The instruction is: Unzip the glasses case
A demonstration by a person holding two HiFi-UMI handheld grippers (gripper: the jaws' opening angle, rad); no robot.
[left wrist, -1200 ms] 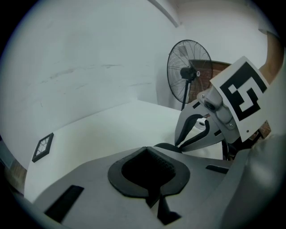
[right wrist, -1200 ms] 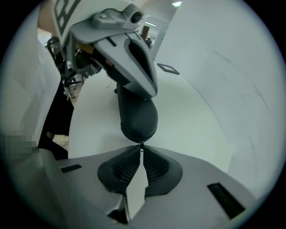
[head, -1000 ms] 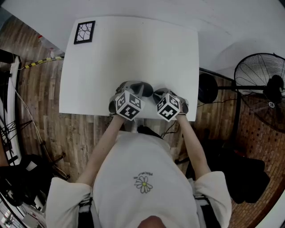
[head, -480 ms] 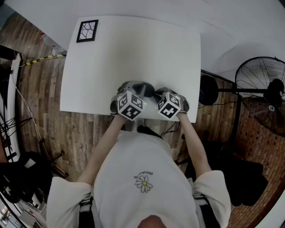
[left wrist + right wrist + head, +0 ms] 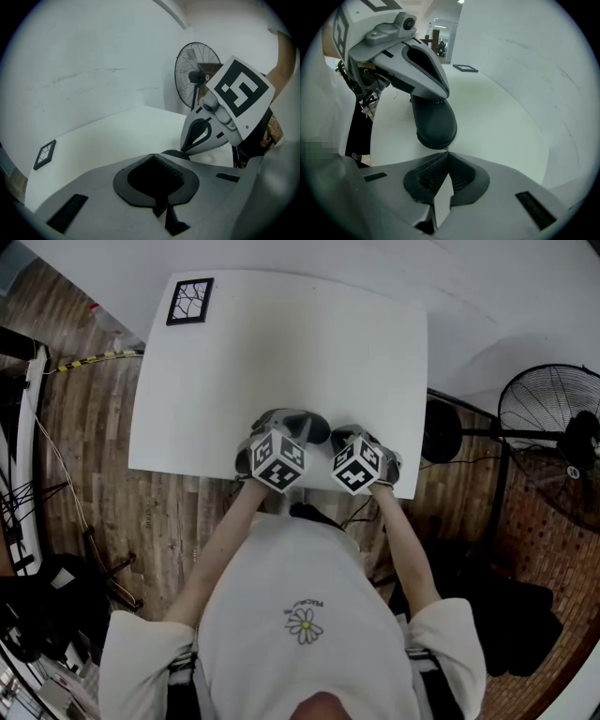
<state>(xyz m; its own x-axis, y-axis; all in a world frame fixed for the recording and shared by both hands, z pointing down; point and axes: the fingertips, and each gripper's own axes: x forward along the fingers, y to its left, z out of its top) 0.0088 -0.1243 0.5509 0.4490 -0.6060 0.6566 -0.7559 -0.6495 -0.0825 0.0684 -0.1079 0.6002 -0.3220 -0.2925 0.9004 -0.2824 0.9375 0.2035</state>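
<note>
A dark oval glasses case (image 5: 306, 425) lies near the front edge of the white table (image 5: 281, 343). My left gripper (image 5: 284, 429) is shut on its left end; in the left gripper view the pads (image 5: 140, 192) clasp that dark end, and the case (image 5: 176, 153) shows beyond them. My right gripper (image 5: 339, 439) is at the right end. In the right gripper view the case (image 5: 436, 124) stretches away under the left gripper (image 5: 423, 77). The right gripper (image 5: 447, 152) has its jaws closing tight, tips together on the small metal zipper pull (image 5: 446, 149) at the case's near end.
A black-framed marker card (image 5: 189, 301) lies at the table's far left corner. A standing fan (image 5: 553, 423) is on the wooden floor to the right. My torso in a white shirt (image 5: 300, 615) is right behind the table's front edge.
The head view has drifted slightly. Both grippers stay at the case's two ends with no visible shift.
</note>
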